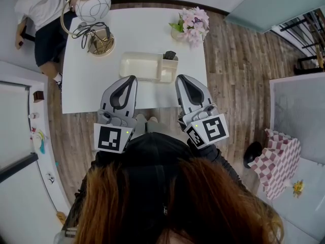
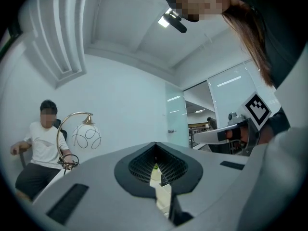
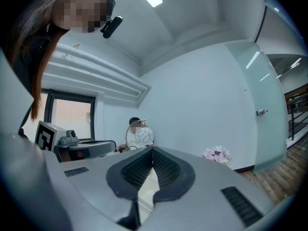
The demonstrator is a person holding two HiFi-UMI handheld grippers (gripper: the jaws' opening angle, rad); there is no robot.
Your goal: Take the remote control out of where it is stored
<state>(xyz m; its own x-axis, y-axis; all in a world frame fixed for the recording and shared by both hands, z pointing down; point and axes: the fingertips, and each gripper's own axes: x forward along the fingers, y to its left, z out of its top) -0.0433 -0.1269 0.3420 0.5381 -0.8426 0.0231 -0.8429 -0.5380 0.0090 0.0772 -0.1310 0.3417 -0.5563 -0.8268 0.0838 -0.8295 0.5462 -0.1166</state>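
Holding both claws side by side over the near edge of the white table (image 1: 86, 85), you point them toward 12 o'clock.

- Left gripper (image 1: 132, 79): jaws closed tip to tip, nothing between them. Its own view shows only a thin slit below the meeting tips, with a cream surface visible through it.
- Right gripper (image 1: 181, 78): jaws closed tight, empty.
- Tray (image 1: 141, 65): cream, low, mid-table, dead ahead at 12 o'clock between the two claws. Neither claw touches it.
- Remote (image 1: 170, 55): dark, standing on end in the tray's small right-hand compartment, top poking above the rim. It lies at 12 o'clock from your right claw and 1 o'clock from your left.
- Lamp (image 1: 93, 5): globe shade on a brass arm, far left corner of the table, 11 o'clock.
- Flowers (image 1: 193, 23): pink, far right side, 1 o'clock.
- Person (image 1: 40, 14): seated beyond the lamp corner, white shirt, dark shorts.
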